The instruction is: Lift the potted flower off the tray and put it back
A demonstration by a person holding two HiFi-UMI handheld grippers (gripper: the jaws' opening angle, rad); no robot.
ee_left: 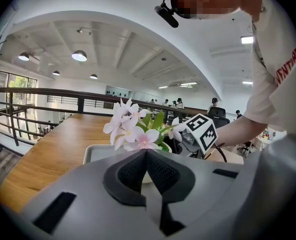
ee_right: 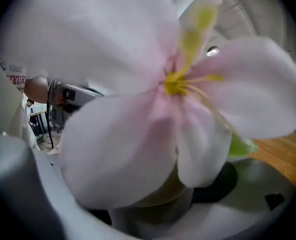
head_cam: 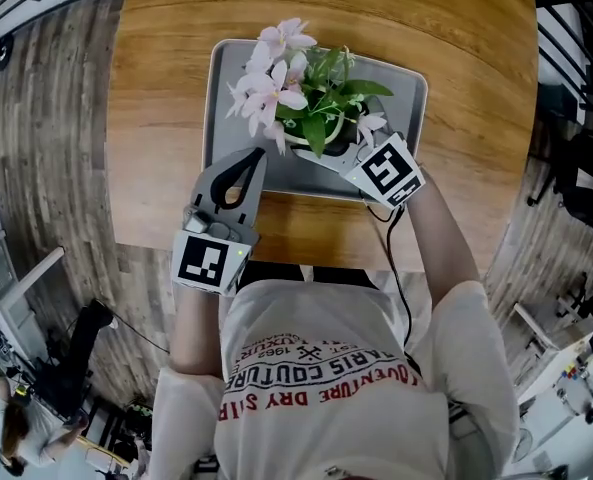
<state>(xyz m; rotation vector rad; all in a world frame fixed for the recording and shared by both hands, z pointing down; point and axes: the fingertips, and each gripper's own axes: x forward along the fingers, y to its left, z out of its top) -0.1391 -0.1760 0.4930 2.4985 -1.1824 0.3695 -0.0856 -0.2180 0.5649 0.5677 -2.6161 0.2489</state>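
- The potted flower [head_cam: 311, 108] stands on the grey tray [head_cam: 286, 176], toward its far right part. The tray lies on the wooden table [head_cam: 156, 118].
- The right gripper [head_cam: 351, 156] reaches in at the pot from the near right. In the right gripper view a blossom [ee_right: 138, 84] fills most of the frame. Below it the pot [ee_right: 162, 191] sits between the jaws, with a dark pad against it on each side. Judged clamped on the pot, though the petals hide much of the contact.
- The left gripper [head_cam: 259, 153] rests at the tray's near left edge. Its jaws are pressed together with nothing between them [ee_left: 147, 154], clear of the plant.
- Step in hand, as judged: a lift not yet begun, since the pot appears seated on the tray.
- Recommendation: raise the pot straight up and keep it level, so the top-heavy stems do not swing it in the jaws.
- Recommendation: use the left gripper to steady the tray's edge if the tray drags upward.
- Risk: petals are crowding the right gripper and could be crushed or torn.
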